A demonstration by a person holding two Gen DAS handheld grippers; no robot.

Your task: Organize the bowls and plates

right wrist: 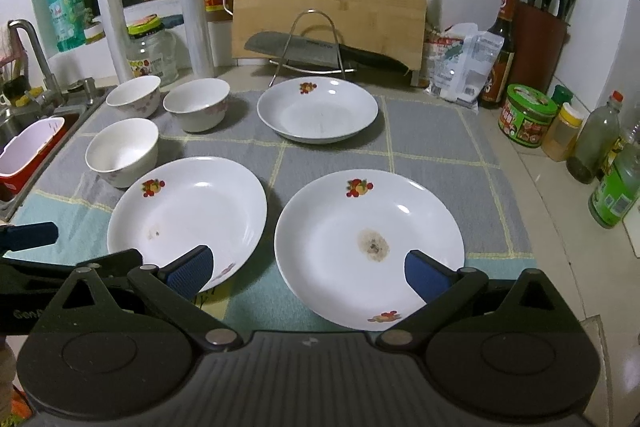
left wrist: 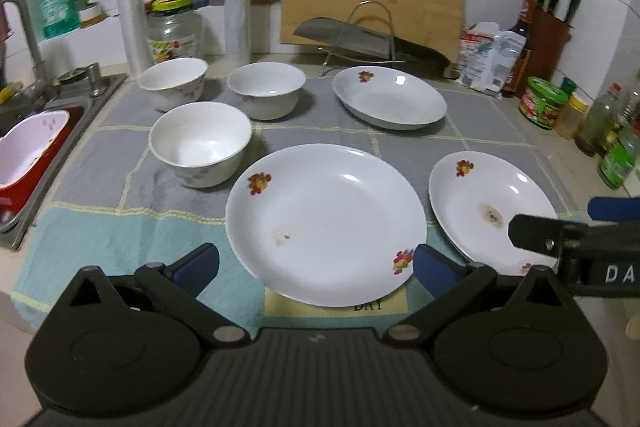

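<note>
While both my tongs hang apart, empty, over counter's front edge: left gripper (left wrist: 316,263) faces front-middle plate (left wrist: 326,223), right gripper (right wrist: 308,267) front-right plate (right wrist: 370,247). Pinch near rim, lift level, stack.

We are reading little here. The letters "DAY" are showing on the pale yellow patch (left wrist: 376,305) of the mat (left wrist: 100,227), just beyond the near plate (left wrist: 324,223); its rim is clipping their tops, so we may be misreading them. On the right gripper (left wrist: 608,273) white letters "DA" are running off the frame. Labels on the bottles and jars at the far right are staying too blurred for us to read.
</note>
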